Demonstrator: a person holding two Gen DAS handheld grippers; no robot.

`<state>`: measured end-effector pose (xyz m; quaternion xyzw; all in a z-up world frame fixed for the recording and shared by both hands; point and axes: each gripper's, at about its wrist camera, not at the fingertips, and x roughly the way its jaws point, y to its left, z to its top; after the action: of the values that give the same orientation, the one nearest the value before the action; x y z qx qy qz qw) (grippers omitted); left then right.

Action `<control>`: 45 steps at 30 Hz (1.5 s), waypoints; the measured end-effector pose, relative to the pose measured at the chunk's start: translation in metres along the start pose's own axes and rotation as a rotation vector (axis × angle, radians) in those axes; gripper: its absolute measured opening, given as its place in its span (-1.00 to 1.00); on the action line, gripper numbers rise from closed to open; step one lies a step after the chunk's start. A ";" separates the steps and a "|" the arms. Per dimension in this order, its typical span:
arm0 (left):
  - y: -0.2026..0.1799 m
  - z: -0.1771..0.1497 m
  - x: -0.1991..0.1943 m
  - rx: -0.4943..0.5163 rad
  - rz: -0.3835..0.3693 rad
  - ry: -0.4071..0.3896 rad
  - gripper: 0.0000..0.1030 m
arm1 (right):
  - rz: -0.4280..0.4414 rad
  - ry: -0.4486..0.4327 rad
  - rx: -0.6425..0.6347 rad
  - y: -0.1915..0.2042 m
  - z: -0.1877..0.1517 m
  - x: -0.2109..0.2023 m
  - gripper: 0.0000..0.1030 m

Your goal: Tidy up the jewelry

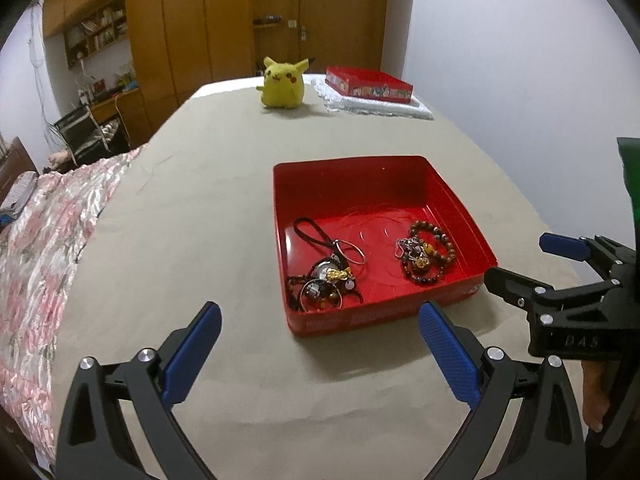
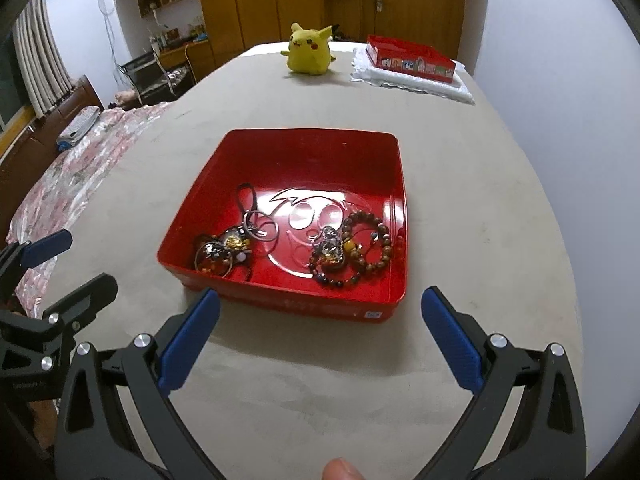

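Observation:
A red tin tray (image 1: 360, 172) (image 2: 280, 144) sits on the beige table. It holds two heaps of jewelry: a dark keychain cluster with metal rings and a gold charm (image 1: 328, 272) (image 2: 228, 248) at the near left, and brown bead bracelets with a silver chain (image 1: 428, 252) (image 2: 356, 248) at the near right. My left gripper (image 1: 320, 356) is open and empty, just short of the tray's near edge. My right gripper (image 2: 320, 344) is open and empty in front of the tray; it also shows in the left wrist view (image 1: 520, 260) beside the tray's right corner.
A yellow Pikachu plush (image 1: 282, 84) (image 2: 310, 50) stands at the table's far end. A second red box (image 1: 368, 84) (image 2: 410, 60) rests on a white cloth (image 1: 376, 106) (image 2: 416, 80) beside it. A floral bedspread (image 1: 44, 240) lies left. Wooden wardrobes stand behind.

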<state>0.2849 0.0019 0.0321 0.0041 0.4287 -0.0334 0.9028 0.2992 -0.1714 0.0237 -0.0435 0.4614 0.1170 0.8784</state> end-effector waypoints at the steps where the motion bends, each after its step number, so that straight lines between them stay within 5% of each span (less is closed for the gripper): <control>1: 0.000 0.003 0.005 -0.001 0.003 0.006 0.92 | 0.001 0.004 0.001 -0.001 0.002 0.002 0.94; 45: 0.005 0.021 0.037 -0.010 0.006 0.010 0.92 | 0.021 0.043 0.015 -0.011 0.016 0.043 0.94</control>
<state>0.3246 0.0039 0.0170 0.0009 0.4335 -0.0288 0.9007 0.3385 -0.1723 -0.0027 -0.0346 0.4816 0.1218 0.8672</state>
